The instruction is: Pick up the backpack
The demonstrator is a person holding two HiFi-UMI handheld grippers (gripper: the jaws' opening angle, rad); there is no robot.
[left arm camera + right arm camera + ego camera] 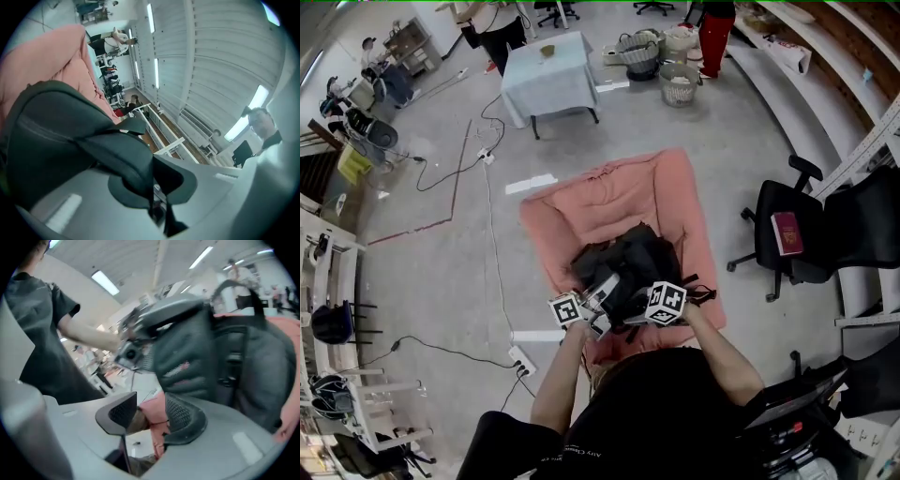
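Observation:
A dark backpack (623, 258) lies on a pink cushion (619, 192) on the floor, just ahead of me. My left gripper (598, 292) is at the pack's near left side. In the left gripper view, this gripper (151, 180) is shut on a black strap (126, 157) of the backpack (51, 136). My right gripper (649, 309) is at the pack's near right side. In the right gripper view its jaws (150, 416) stand open with only pink cushion (152, 411) showing between them. There the backpack (220, 357) hangs above and to the right of the jaws.
A black office chair (787, 239) with a red book (786, 232) on it stands to the right. A table with a pale cloth (548, 70) and baskets (661, 61) stand farther off. Cables and a power strip (522, 361) lie on the floor at the left.

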